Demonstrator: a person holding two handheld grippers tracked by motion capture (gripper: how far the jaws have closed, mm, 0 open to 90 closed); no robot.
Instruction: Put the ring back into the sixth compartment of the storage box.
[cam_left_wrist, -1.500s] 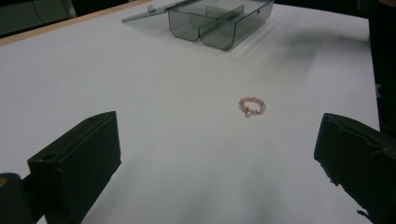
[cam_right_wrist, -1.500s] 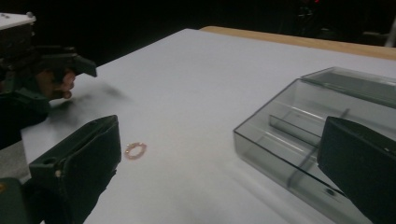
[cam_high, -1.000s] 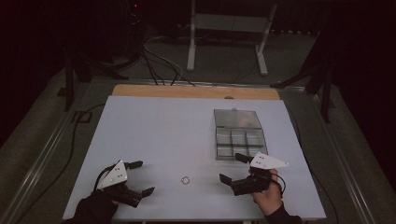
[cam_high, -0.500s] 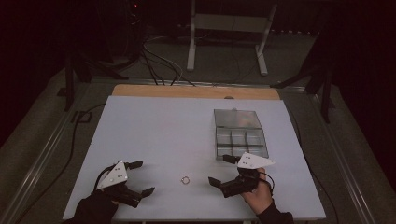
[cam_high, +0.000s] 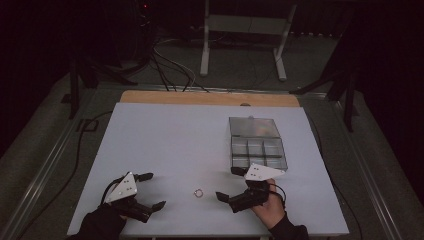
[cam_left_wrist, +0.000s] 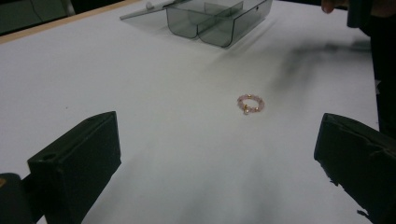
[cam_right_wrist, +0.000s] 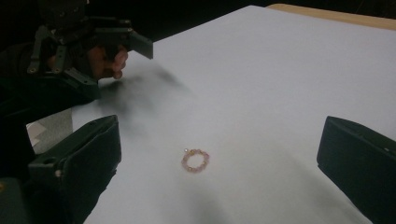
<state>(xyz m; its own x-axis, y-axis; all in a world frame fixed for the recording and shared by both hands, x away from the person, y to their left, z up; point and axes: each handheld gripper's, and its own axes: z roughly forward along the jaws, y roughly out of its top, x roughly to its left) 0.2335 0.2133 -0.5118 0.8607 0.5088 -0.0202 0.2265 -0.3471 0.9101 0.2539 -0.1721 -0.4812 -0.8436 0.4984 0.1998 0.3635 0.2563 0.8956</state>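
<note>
A small pink beaded ring (cam_high: 198, 192) lies flat on the white table (cam_high: 165, 140), near its front edge. My left gripper (cam_high: 152, 191) is open just left of it, jaws pointing right. My right gripper (cam_high: 229, 183) is open just right of it, jaws pointing left. In the left gripper view the ring (cam_left_wrist: 251, 103) lies ahead of the wide-open gripper (cam_left_wrist: 218, 121), slightly right of centre. In the right gripper view the ring (cam_right_wrist: 195, 159) sits on the table between and just beyond the spread jaws of that gripper (cam_right_wrist: 219, 123). Neither gripper touches it.
A clear grey compartment box (cam_high: 257, 145) with its lid laid open stands at the right, behind my right hand. The same box (cam_left_wrist: 219, 18) appears far off in the left gripper view. The left gripper (cam_right_wrist: 93, 42) shows at the upper left of the right gripper view.
My right gripper has moved left from beside the box toward the ring. The left gripper and the ring have stayed put.
</note>
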